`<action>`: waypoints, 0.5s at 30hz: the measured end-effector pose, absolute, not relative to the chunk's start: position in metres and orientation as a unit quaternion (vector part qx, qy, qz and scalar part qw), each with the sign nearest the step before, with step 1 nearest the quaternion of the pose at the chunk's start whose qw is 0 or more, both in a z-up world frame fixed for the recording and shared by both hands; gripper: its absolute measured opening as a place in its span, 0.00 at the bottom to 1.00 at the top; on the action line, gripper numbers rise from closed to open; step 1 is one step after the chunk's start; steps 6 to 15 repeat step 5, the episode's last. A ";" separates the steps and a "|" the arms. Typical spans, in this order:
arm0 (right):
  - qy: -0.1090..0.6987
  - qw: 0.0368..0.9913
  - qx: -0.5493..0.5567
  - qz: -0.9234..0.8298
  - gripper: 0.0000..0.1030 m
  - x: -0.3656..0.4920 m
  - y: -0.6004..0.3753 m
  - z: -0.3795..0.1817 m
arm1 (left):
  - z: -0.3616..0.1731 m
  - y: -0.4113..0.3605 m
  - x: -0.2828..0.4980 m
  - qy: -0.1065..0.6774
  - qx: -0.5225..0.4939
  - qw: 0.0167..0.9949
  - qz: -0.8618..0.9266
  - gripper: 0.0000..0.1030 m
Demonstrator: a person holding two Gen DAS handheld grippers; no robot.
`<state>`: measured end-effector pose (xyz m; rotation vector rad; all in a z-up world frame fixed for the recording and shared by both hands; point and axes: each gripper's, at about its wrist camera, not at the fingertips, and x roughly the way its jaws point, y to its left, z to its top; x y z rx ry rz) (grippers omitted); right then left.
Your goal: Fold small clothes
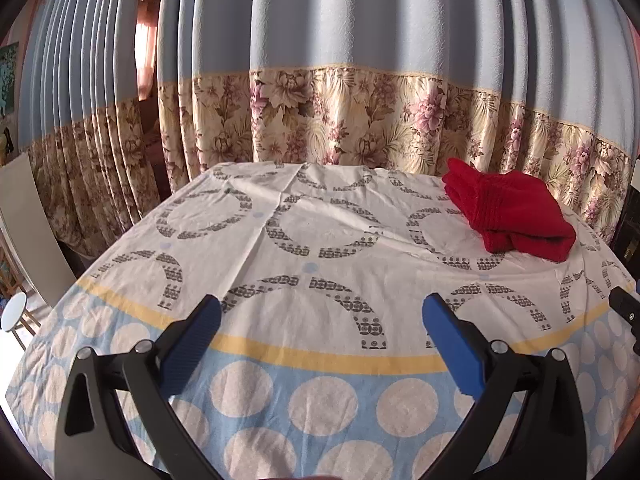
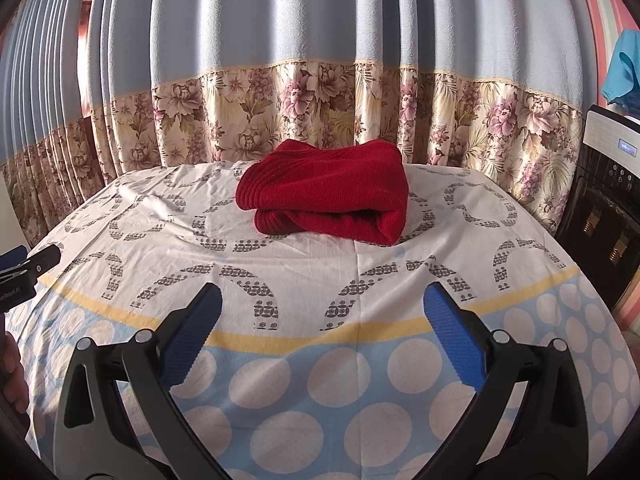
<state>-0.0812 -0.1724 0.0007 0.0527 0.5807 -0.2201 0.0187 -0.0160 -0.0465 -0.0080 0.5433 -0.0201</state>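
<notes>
A folded red cloth (image 2: 324,192) lies on the patterned table sheet (image 2: 320,280) near the far edge; it also shows in the left wrist view (image 1: 508,216) at the far right. My right gripper (image 2: 322,300) is open and empty, held above the near part of the table, in line with the cloth and well short of it. My left gripper (image 1: 322,312) is open and empty, above the near part of the table, to the left of the cloth. The right gripper's tip (image 1: 624,308) shows at the right edge of the left view.
A blue and floral curtain (image 2: 320,92) hangs right behind the table. A dark appliance (image 2: 604,208) stands at the right. A white board (image 1: 28,216) and a small stool (image 1: 14,312) stand at the left. The left gripper's tip (image 2: 28,268) shows at the left edge.
</notes>
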 end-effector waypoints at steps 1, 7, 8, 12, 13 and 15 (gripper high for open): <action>0.286 0.952 0.026 -0.108 0.97 -0.081 -0.172 0.001 | -0.047 -0.016 0.019 0.269 -0.005 0.963 -0.010 0.98; 0.286 0.952 0.026 -0.108 0.97 -0.081 -0.173 0.000 | -0.046 -0.014 0.018 0.267 -0.005 0.964 -0.008 0.98; 0.286 0.952 0.026 -0.108 0.97 -0.081 -0.173 0.000 | -0.046 -0.014 0.018 0.267 -0.005 0.964 -0.008 0.98; 0.286 0.952 0.026 -0.108 0.97 -0.081 -0.173 0.000 | -0.046 -0.014 0.018 0.267 -0.005 0.964 -0.008 0.98; 0.286 0.952 0.026 -0.108 0.97 -0.081 -0.173 0.000 | -0.046 -0.014 0.018 0.267 -0.005 0.964 -0.008 0.98; 0.286 0.952 0.026 -0.108 0.97 -0.081 -0.173 0.000 | -0.046 -0.014 0.018 0.267 -0.005 0.964 -0.008 0.98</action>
